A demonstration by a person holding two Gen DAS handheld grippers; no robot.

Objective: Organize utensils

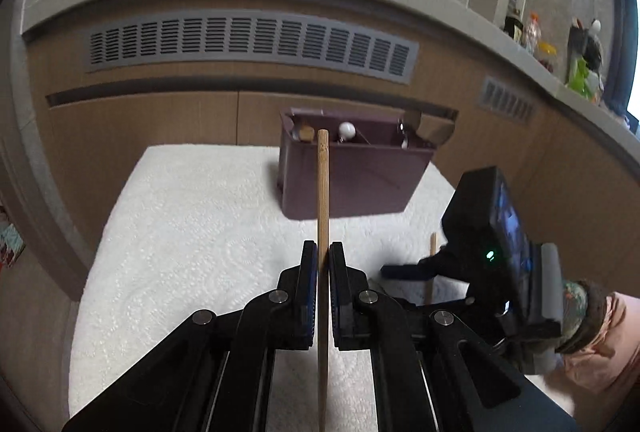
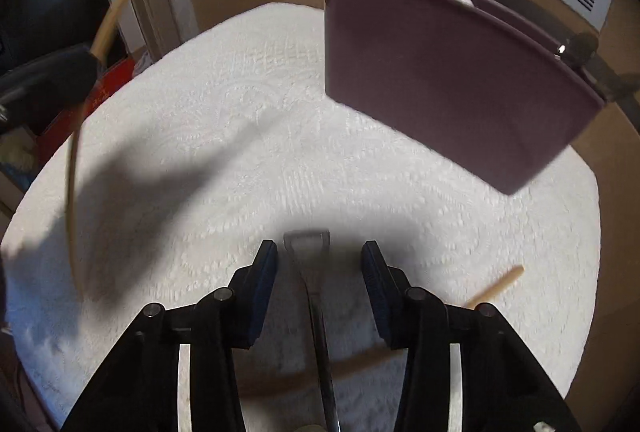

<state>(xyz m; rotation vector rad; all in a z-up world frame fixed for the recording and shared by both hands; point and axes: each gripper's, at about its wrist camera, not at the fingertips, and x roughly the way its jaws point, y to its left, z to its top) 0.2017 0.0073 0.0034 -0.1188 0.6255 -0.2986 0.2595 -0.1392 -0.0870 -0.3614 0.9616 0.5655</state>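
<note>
Two grippers: left gripper point(image 1: 323, 256) clamps a chopstick point(image 1: 322, 192); right gripper point(image 2: 319, 256) unclenched around a metal handle point(image 2: 314, 284).

Both fisheye views bend straight lines and go black at the corners. Daylight glares at the left wrist view's right edge. On the white towel point(image 2: 280, 136), soft dark shadows spread beneath the blurred purple utensil box point(image 2: 448, 80).
</note>
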